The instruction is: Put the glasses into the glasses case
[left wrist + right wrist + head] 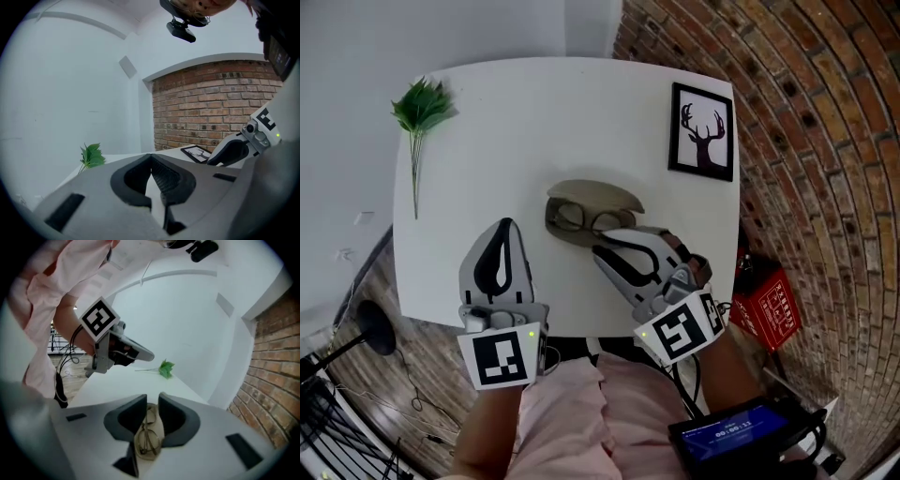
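**Item: glasses (584, 221).** They are lodged inside the glasses case (596, 195), which lies open near the middle of the white table (534, 122). The tan lid is tipped back on the far side. The lenses are seen side by side in the lower shell.

**Right tool (600, 247).**
- It is held tilted downward at the near right of the case, with its tips over the case's near edge.
- In the right gripper view the tool (152, 400) is shown with its jaws apart and a narrow gap left between them.
- The glasses (149, 434) and the tan case (146, 454) are framed in that gap, lying beyond and below the pads.
- Nothing is clamped, and neither pad is seen pressing on frame or shell.

**Left tool (504, 227).**
- It is held over the table to the left of the case, apart from it.
- In the left gripper view the tool (151, 158) is shown with its jaw tips brought together, and nothing is held between them.
- Bare table is seen behind them.

**Other contents of the table.**
- A green leafy sprig (422, 108) is laid at the far left corner, well apart from the case.
- A black-framed deer picture (703, 131) is laid at the far right corner.

**Off the table.** A red box (769, 302) is set on the floor by the brick wall at the right.
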`<state>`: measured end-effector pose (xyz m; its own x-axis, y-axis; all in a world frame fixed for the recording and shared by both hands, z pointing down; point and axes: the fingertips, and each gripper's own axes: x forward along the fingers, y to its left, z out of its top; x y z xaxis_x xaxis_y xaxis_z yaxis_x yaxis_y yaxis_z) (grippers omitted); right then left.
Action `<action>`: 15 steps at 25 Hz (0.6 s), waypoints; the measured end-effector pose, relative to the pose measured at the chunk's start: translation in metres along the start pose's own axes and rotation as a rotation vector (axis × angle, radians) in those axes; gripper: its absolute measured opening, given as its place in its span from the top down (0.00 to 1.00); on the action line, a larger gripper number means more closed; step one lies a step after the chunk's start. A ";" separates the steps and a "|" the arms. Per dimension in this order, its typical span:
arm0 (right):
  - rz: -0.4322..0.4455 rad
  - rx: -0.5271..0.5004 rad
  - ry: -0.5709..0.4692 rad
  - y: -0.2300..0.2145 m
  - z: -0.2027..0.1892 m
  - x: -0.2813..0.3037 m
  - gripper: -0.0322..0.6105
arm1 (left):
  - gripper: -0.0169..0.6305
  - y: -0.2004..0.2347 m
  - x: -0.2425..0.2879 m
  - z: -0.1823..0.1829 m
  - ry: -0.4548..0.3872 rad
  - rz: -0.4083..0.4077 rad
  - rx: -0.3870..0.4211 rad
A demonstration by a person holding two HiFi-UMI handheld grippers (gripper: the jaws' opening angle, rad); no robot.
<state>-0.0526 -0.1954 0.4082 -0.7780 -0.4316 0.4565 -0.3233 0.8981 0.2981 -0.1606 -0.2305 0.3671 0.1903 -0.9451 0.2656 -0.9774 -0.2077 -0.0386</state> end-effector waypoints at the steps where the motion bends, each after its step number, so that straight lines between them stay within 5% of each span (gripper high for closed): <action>1: -0.023 0.015 -0.036 -0.006 0.010 -0.010 0.83 | 0.96 -0.005 -0.005 0.008 -0.018 0.003 0.002; 9: -0.238 0.150 -0.345 -0.037 0.103 -0.106 0.92 | 0.96 -0.053 -0.057 0.094 -0.210 0.017 0.050; 15: -0.356 0.193 -0.361 -0.048 0.123 -0.158 0.94 | 0.96 -0.088 -0.083 0.135 -0.290 0.040 0.113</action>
<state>0.0198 -0.1595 0.2188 -0.7271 -0.6859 0.0281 -0.6671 0.7156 0.2072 -0.0779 -0.1676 0.2180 0.1856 -0.9823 -0.0239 -0.9715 -0.1798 -0.1544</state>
